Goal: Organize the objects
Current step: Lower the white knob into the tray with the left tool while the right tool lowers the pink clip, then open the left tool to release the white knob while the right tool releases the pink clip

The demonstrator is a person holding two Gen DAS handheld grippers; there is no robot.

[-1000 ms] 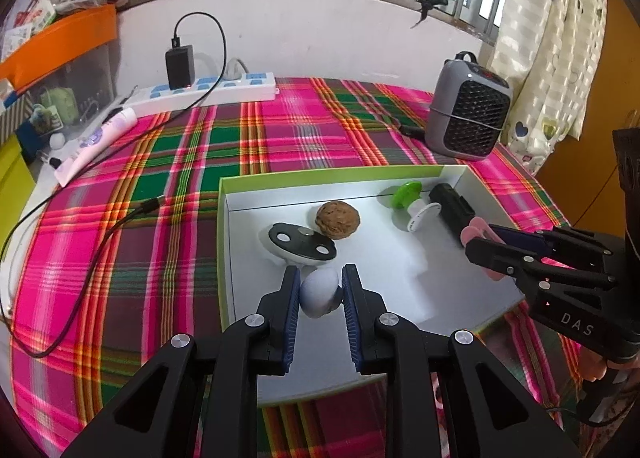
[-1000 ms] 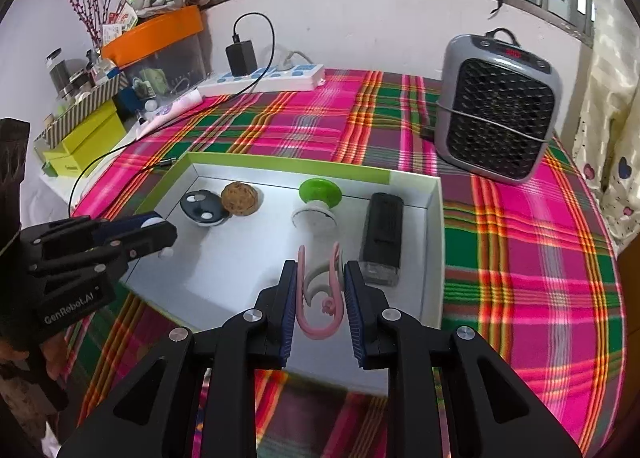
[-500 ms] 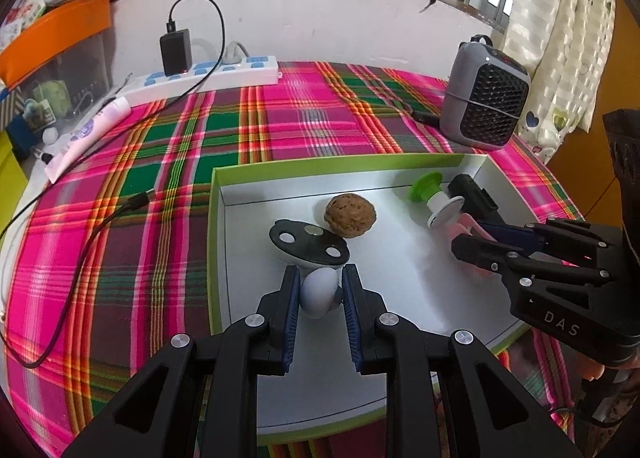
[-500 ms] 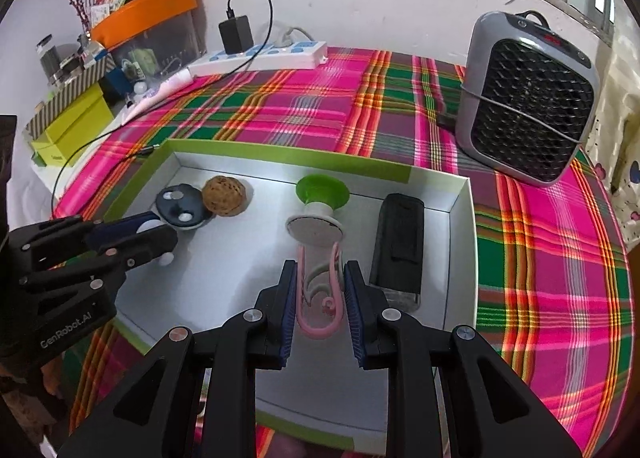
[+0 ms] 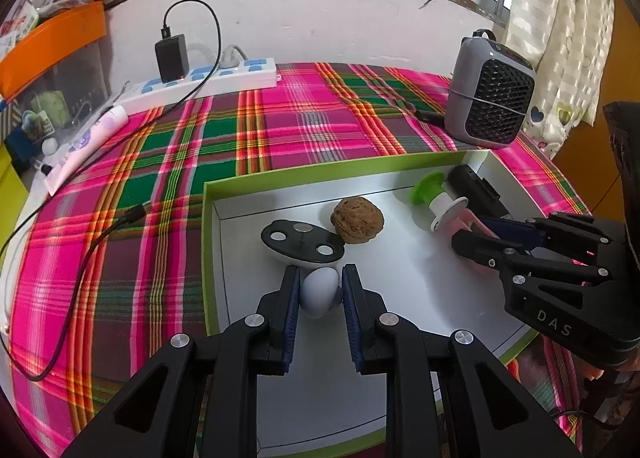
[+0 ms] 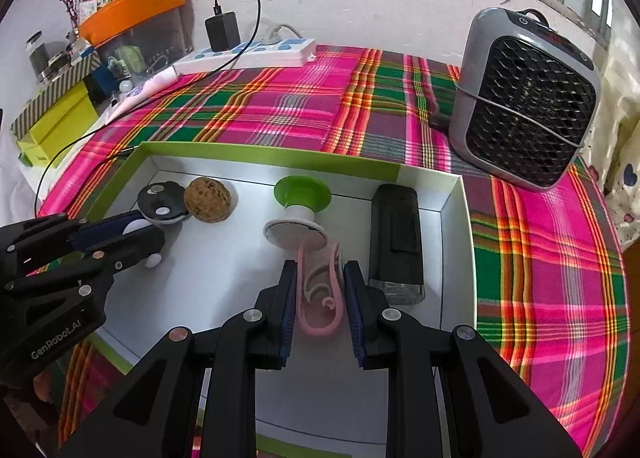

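Note:
A white box with green rim [image 5: 280, 177] [image 6: 260, 155] lies on the plaid cloth. My left gripper [image 5: 320, 286] is shut on a pale egg-shaped object [image 5: 319, 290] low over the box floor, just in front of a black oval piece [image 5: 302, 240] and a walnut [image 5: 357, 219]. My right gripper [image 6: 320, 282] is shut on a pink clip [image 6: 322, 298], low in the box beside a green-and-white suction cup [image 6: 300, 209] and a black rectangular device [image 6: 396, 234]. Each gripper shows in the other's view: the right one in the left wrist view [image 5: 466, 242], the left one in the right wrist view [image 6: 154, 240].
A grey heater [image 6: 524, 97] stands at the right behind the box. A power strip [image 5: 200, 79] with a charger and cable lies at the back. A tube [image 5: 86, 145] and storage boxes [image 6: 56, 121] sit at the left edge.
Both grippers have moved forward and down into the box with their objects. The egg now sits close behind the black oval piece, the pink clip near the suction cup.

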